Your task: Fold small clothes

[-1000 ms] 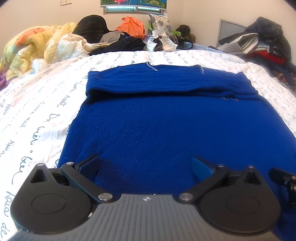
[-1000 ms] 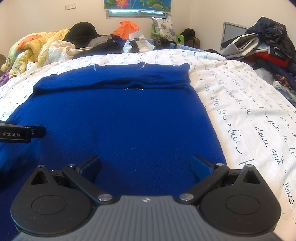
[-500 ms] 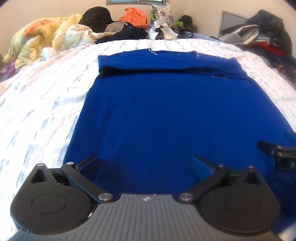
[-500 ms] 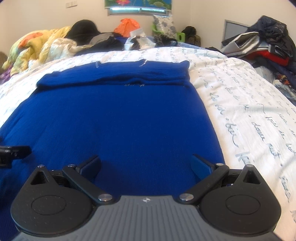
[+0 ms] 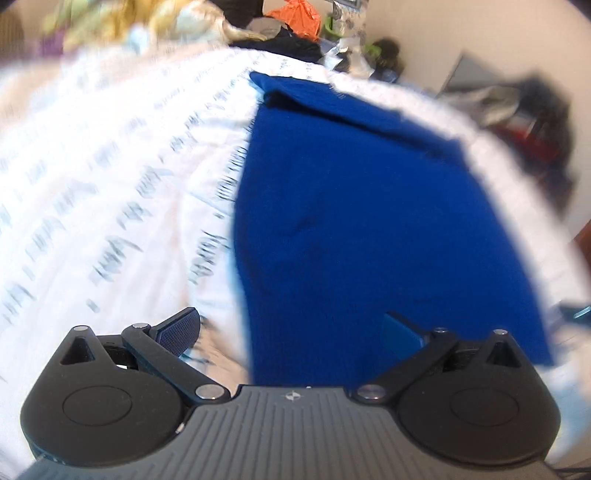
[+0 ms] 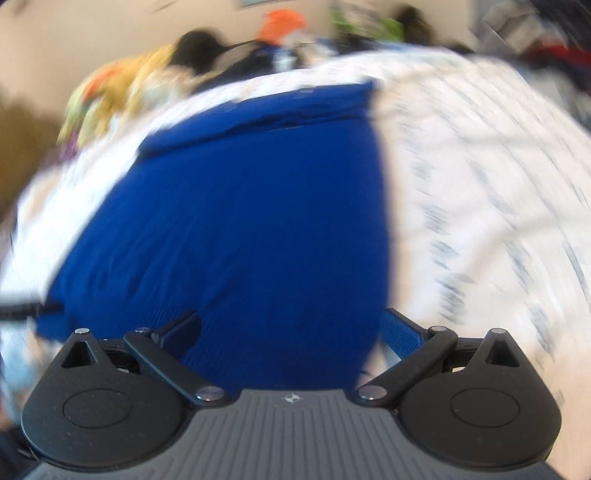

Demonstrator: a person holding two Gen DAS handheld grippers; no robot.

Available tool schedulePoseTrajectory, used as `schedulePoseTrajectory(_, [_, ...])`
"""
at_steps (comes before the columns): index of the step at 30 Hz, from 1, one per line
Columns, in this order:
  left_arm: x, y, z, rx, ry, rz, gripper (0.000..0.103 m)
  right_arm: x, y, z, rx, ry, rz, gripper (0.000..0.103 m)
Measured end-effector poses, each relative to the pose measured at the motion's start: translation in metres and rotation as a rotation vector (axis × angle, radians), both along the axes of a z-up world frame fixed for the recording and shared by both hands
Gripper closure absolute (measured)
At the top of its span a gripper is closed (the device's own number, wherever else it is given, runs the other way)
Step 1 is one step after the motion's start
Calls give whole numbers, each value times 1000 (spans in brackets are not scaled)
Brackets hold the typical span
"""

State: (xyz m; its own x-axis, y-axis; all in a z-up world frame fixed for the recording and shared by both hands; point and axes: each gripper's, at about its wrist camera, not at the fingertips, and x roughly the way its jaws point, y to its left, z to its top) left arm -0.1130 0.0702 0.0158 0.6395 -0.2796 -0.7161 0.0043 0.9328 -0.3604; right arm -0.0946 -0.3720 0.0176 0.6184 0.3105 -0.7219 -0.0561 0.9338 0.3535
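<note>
Sweater [image 5: 369,221] lies flat, part-folded; your left gripper [image 5: 291,328] and right gripper [image 6: 291,328] gape empty—next, pinch its near corners.

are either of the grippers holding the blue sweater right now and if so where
Nothing is held. The left gripper and right gripper are both open, each straddling a side edge of the blue sweater.

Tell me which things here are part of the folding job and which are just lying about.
Part of the job:
blue sweater
left gripper, open
right gripper, open
white printed bedsheet it lies on

Lying about:
orange item
yellow quilt
dark clothes pile, blurred
</note>
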Motion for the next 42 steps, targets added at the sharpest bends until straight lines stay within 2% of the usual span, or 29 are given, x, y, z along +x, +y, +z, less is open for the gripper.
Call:
schedulePoseTrajectory(2, [3,15,-4,-186,21,-24,0,3,-29,-5,138,94,-75,0])
schedulePoseTrajectory(3, [6,21,-6,-269,35,-30,0,3,-39,-8,215,108,-76,0])
schedulePoseTrajectory(7, [19,43,-23,-553,117,-33,0,9,-41,-23,508,232,59,0])
schedulePoseTrajectory(9, [22,54,-30,-644,146,-21,1,9,-35,-28,556,237,101,0])
schedulePoseTrajectory(12, [22,63,-33,-691,167,-3,10,10,-39,-30,597,246,69,1])
schedulePoseTrajectory(13, [22,63,-32,-681,170,1,16,11,-43,-32,603,249,58,9])
schedulePoseTrajectory(14, [23,62,-32,-662,173,3,26,12,-44,-34,588,261,47,35])
schedulePoseTrajectory(15, [24,63,-31,-644,176,1,32,12,-42,-37,556,282,32,53])
schedulePoseTrajectory(16, [25,61,-30,-622,183,1,49,16,-41,-41,521,298,24,85])
schedulePoseTrajectory(17, [27,59,-30,-592,194,-1,72,15,-41,-43,511,293,26,97])
schedulePoseTrajectory(18, [25,59,-32,-550,212,-2,88,13,-42,-44,520,290,26,97])
schedulePoseTrajectory(19, [25,58,-30,-504,219,-2,100,17,-44,-42,512,287,23,97])
schedulePoseTrajectory(21, [21,55,-13,-441,162,-25,100,12,-45,-31,466,239,31,97])
schedulePoseTrajectory(23, [15,53,11,-393,91,-65,100,7,-51,-16,494,175,40,98])
schedulePoseTrajectory(25, [14,53,19,-354,63,-100,99,4,-63,-14,473,159,30,98])
schedulePoseTrajectory(28, [21,49,1,-297,144,-112,99,7,-64,-40,434,243,23,98])
schedulePoseTrajectory(30, [22,48,-2,-301,169,-109,95,9,-65,-47,492,271,7,98])
schedulePoseTrajectory(31, [24,49,3,-288,165,-108,84,11,-65,-45,487,279,-2,97])
schedulePoseTrajectory(32, [25,50,11,-246,142,-101,59,13,-67,-39,469,267,-11,94])
schedulePoseTrajectory(33, [27,51,23,-185,94,-87,43,16,-70,-32,453,237,-22,92])
schedulePoseTrajectory(34, [30,50,37,-121,18,-67,15,18,-76,-23,438,194,-36,85])
schedulePoseTrajectory(35, [36,47,51,-62,-61,-49,3,25,-76,-14,413,144,-54,76])
schedulePoseTrajectory(36, [45,40,64,-15,-134,-43,4,35,-74,-4,379,91,-64,72])
schedulePoseTrajectory(37, [58,29,74,19,-185,-50,7,49,-70,4,339,42,-63,62])
schedulePoseTrajectory(38, [74,15,80,47,-220,-59,10,67,-61,11,298,2,-54,58])
schedulePoseTrajectory(40, [111,-18,80,98,-270,-45,13,106,-31,18,228,-74,-24,57])
schedulePoseTrajectory(42, [148,-50,70,125,-261,-36,15,149,2,14,163,-126,0,57])
